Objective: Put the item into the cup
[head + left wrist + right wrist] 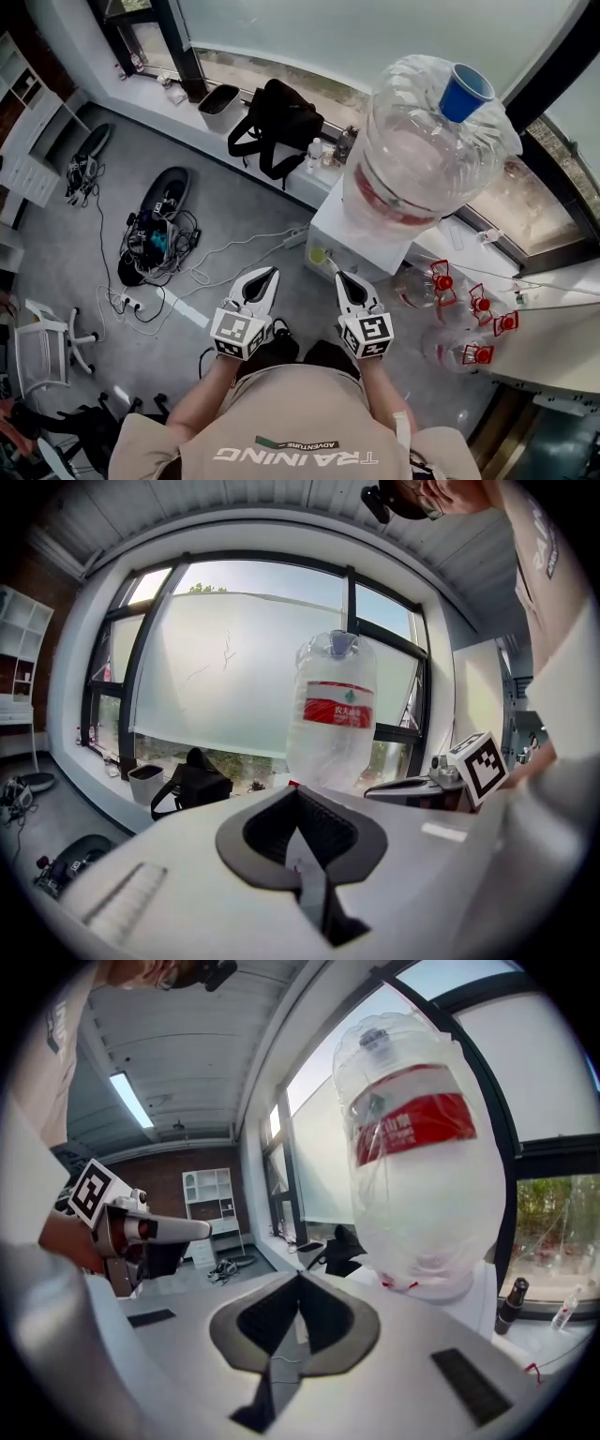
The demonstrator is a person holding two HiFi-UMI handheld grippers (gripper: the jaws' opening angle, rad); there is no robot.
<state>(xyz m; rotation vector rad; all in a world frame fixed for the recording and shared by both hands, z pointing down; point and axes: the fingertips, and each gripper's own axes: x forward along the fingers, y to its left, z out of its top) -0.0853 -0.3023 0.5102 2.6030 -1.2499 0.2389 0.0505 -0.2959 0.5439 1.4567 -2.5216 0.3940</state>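
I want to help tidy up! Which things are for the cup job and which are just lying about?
For the job: blue cup, left claw, right claw. No item in view.
Just lying about: black bag, grey bin, floor cables.

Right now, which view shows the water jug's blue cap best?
Head view: it looks down on the blue cap, bright and unobstructed atop the water jug. The left gripper view shows it small and dim at the jug's top; the right gripper view shows only a greyish shape under clear wrap.
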